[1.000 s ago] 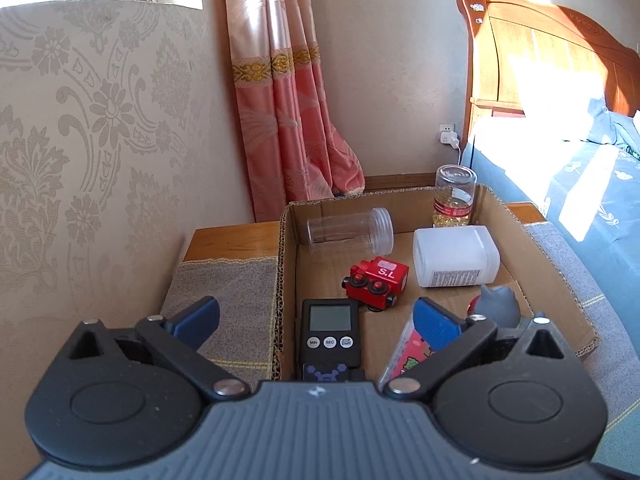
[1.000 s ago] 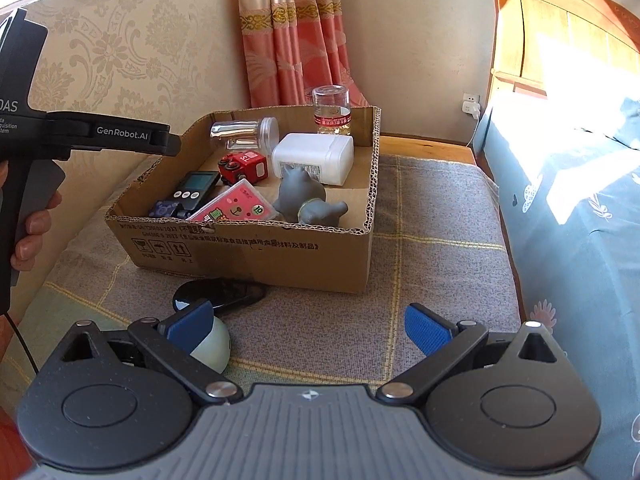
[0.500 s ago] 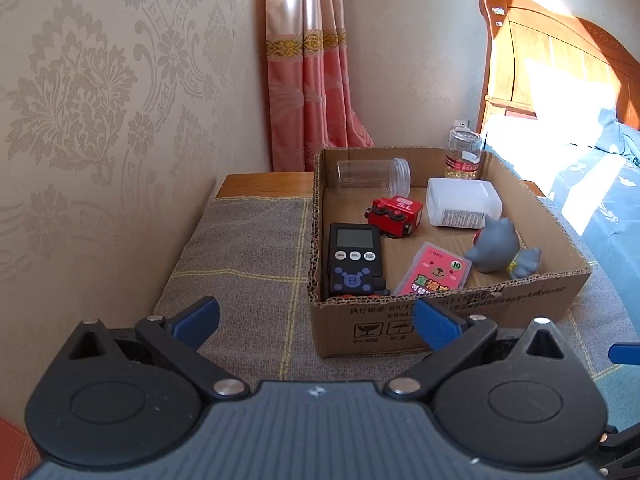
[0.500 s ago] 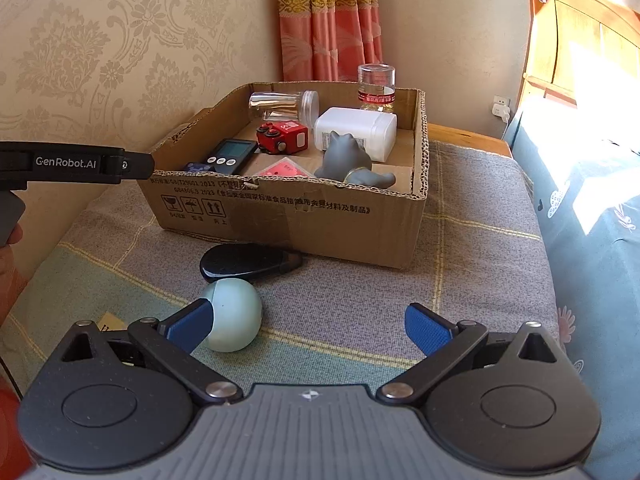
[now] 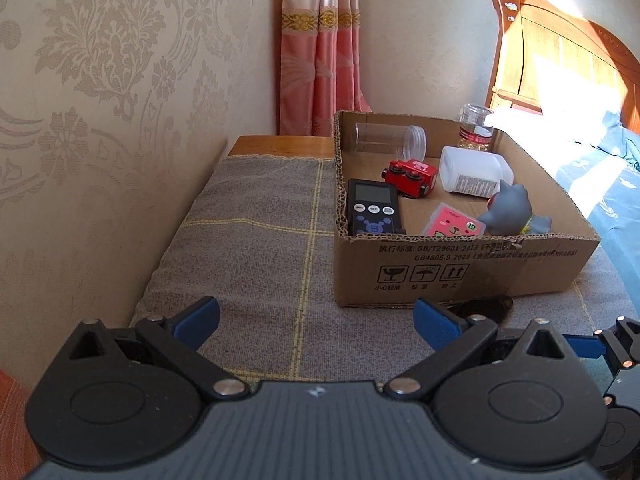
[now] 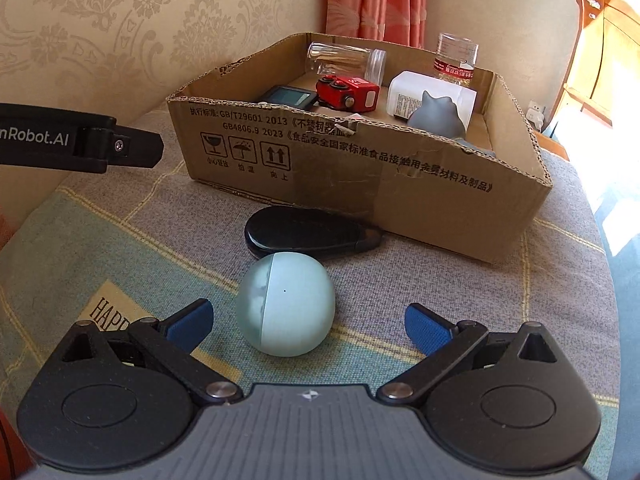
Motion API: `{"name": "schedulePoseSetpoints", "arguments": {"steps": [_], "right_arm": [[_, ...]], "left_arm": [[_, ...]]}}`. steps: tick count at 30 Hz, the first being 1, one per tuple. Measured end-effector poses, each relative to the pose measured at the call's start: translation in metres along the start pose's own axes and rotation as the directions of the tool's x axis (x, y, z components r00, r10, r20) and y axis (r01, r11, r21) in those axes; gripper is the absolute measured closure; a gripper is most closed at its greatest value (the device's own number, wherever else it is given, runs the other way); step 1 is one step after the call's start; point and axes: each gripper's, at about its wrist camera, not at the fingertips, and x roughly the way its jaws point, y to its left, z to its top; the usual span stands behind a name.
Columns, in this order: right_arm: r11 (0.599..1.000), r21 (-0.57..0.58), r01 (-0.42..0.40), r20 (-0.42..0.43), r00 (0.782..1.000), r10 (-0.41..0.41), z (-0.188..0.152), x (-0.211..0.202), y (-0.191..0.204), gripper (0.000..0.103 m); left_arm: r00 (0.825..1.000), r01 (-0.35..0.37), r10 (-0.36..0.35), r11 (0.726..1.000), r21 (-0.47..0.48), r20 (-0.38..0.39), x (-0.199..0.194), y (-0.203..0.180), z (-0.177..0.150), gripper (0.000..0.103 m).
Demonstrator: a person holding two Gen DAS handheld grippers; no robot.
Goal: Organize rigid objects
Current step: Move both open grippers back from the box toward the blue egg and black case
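Note:
A pale green ball rests on the cloth between the open fingers of my right gripper, and neither pad touches it. Just beyond the ball lies a black oval case, against the front wall of the cardboard box. My left gripper is open and holds nothing, and it hovers over the grey cloth short of the box. The box holds a black timer, a red toy car, a white bottle, a grey cat figure, a pink card box and a clear jar.
A patterned wall borders the cloth on the left, and a pink curtain hangs behind the box. A bed with a wooden headboard stands on the right. A strip of grey checked cloth lies left of the box.
My left gripper drew back from above the box to the cloth in front of it. My right gripper moved forward and lower, so the ball now lies between its fingers.

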Motion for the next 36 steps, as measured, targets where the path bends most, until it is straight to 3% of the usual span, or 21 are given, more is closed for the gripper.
{"name": "schedulePoseSetpoints", "arguments": {"steps": [13, 27, 36], "right_arm": [[0.992, 0.092, 0.089, 0.013, 0.996, -0.091, 0.000, 0.011, -0.012, 0.000], [0.956, 0.218, 0.197, -0.018, 0.980, -0.197, -0.010, 0.003, -0.057, 0.000], [0.974, 0.162, 0.156, 0.002, 0.987, -0.158, -0.020, -0.005, -0.075, 0.000]], "left_arm": [[1.000, 0.020, -0.019, 1.000, 0.023, -0.022, 0.009, -0.006, -0.005, 0.001], [0.995, 0.075, -0.067, 0.992, 0.105, -0.078, 0.021, -0.043, -0.010, 0.001], [0.984, 0.130, -0.114, 0.985, 0.111, -0.137, 0.035, -0.075, -0.008, 0.001]]}}
